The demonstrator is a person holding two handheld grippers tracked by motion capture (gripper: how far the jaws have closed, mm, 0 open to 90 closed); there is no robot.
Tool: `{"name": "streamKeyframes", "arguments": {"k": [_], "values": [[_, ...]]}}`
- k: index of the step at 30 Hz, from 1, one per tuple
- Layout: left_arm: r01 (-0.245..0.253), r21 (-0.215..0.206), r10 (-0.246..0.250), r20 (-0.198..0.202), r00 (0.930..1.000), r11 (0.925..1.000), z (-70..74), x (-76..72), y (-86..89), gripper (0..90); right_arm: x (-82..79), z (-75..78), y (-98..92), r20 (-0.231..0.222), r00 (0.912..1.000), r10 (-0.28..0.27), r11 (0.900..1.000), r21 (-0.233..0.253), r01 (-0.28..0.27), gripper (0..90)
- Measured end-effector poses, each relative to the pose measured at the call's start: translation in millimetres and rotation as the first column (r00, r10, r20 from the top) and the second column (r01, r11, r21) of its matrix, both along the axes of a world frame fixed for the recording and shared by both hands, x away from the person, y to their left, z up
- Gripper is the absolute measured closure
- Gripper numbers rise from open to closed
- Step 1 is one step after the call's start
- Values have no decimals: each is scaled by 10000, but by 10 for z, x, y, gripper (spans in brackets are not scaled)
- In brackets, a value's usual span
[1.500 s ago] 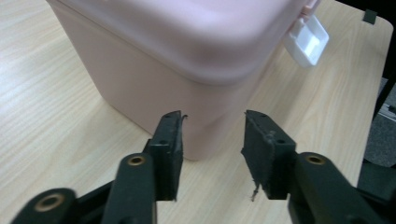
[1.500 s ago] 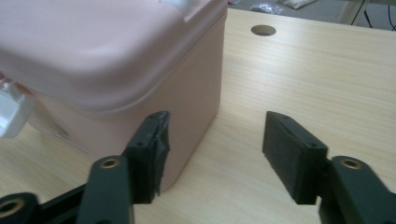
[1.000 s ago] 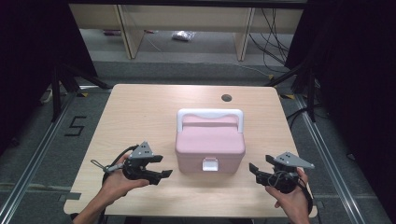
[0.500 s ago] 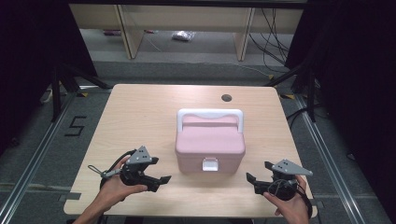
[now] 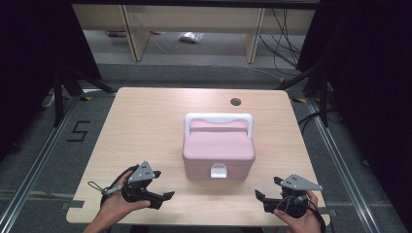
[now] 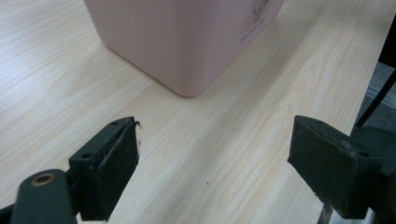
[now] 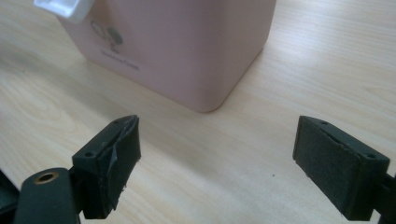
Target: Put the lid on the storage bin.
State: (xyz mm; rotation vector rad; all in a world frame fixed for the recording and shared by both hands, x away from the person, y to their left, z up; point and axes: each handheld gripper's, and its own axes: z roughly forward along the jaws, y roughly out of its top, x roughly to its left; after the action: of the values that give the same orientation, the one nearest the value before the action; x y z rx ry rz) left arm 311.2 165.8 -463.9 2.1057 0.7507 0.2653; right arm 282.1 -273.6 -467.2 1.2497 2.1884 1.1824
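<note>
A pink lidded box [image 5: 218,150] with a white handle [image 5: 219,118] and a white front latch [image 5: 218,171] stands shut near the middle of the wooden table [image 5: 145,126]. My left gripper [image 5: 165,196] is held low at the front left, open and empty, its jaws aimed toward the box's front left corner [image 6: 189,51]. At the front right my right gripper [image 5: 259,197] is also open and empty, facing the box's front right corner [image 7: 205,70]. Both stand a short way off the box.
A round cable hole [image 5: 235,102] sits near the table's far edge. Beyond the table are shelf legs and loose cables on the floor [image 5: 286,53]. Dark curtains flank both sides. Floor tape at the left shows the numeral 5 [image 5: 79,131].
Both grippers have drawn back toward the table's front edge, away from the box. The box has not moved.
</note>
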Motion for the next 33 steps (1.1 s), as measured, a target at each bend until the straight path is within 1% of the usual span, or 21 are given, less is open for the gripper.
{"name": "streamKeyframes", "arguments": {"k": [1, 2, 6, 7, 8, 9, 11, 13, 14, 15, 16, 17, 18, 20, 21, 22, 25, 27, 28, 30, 33], "values": [[49, 174, -49, 2, 10000, 9998, -14, -16, 10, 152, -14, -6, 6, 5, 10000, 7, 10000, -72, -7, 161], [59, 91, -58, -67, 10000, 9999, -34, -35, 5, 152, -18, -15, 1, 5, 10000, 62, 9999, -145, -62, 161], [41, 418, -40, -25, 10000, 9991, -71, -79, 36, 152, -41, -54, -1, -177, 9997, 174, 9990, -404, -182, 163], [52, 481, -55, 64, 10000, 9988, -84, -82, 42, 152, -61, -64, 12, -513, 9986, 109, 9996, -247, -121, 163], [4, 553, -5, 21, 10000, 9985, -92, -95, 43, 153, -48, -77, -6, -299, 9993, 221, 9988, -438, -234, 163], [11, 432, -11, -11, 10000, 9991, -112, -107, 37, 153, -66, -90, 8, -571, 9983, 146, 9996, -224, -159, 163], [81, 666, -81, 4, 10000, 9977, -129, -112, 45, 152, -59, -114, -15, -479, 9983, 333, 9979, -530, -359, 162], [123, 649, -119, -74, 9999, 9978, -152, -133, 34, 152, -72, -132, -7, -629, 9975, 332, 9969, -690, -376, 162], [173, 679, -167, -95, 9998, 9975, -163, -149, 30, 153, -97, -139, 17, -935, 9955, 161, 9982, -568, -215, 162], [198, 821, -195, -40, 9998, 9964, -166, -151, 33, 153, -87, -159, 8, -816, 9963, 287, 9968, -720, -346, 162], [255, 785, -248, -97, 9996, 9966, -180, -171, 24, 153, -112, -156, 27, -1118, 9936, 132, 9978, -627, -203, 163], [166, 773, -154, -167, 9997, 9969, -191, -186, 15, 153, -96, -172, 8, -763, 9965, 356, 9948, -922, -425, 163], [263, 884, -255, -105, 9996, 9957, -200, -192, 14, 154, -114, -178, 28, -1038, 9944, 219, 9971, -709, -293, 162], [310, 928, -300, -112, 9995, 9952, -221, -214, 6, 154, -100, -188, 1, -852, 9957, 352, 9932, -1074, -443, 163], [276, 982, -262, -162, 9995, 9948, -229, -224, 3, 155, -105, -194, 1, -1018, 9943, 312, 9942, -997, -414, 163], [337, 1135, -334, -44, 9994, 9930, -234, -223, 8, 155, -107, -198, -5, -945, 9951, 278, 9933, -1091, -381, 163], [240, 1091, -219, -200, 9996, 9937, -269, -249, -3, 155, -115, -207, -15, -1036, 9943, 259, 9921, -1192, -383, 163], [383, 1204, -371, -128, 9992, 9920, -276, -243, 0, 156, -111, -216, -18, -1058, 9938, 342, 9914, -1220, -471, 163], [437, 1239, -420, -166, 9990, 9913, -276, -242, 2, 156, -123, -222, 0, -1277, 9914, 275, 9942, -994, -404, 163], [253, 1150, -233, -181, 9996, 9930, -284, -242, -1, 156, -113, -230, -9, -1236, 9917, 354, 9920, -1157, -499, 163], [333, 1270, -325, -81, 9994, 9913, -285, -228, 10, 156, -114, -245, 3, -1171, 9923, 413, 9895, -1330, -569, 164]]}}
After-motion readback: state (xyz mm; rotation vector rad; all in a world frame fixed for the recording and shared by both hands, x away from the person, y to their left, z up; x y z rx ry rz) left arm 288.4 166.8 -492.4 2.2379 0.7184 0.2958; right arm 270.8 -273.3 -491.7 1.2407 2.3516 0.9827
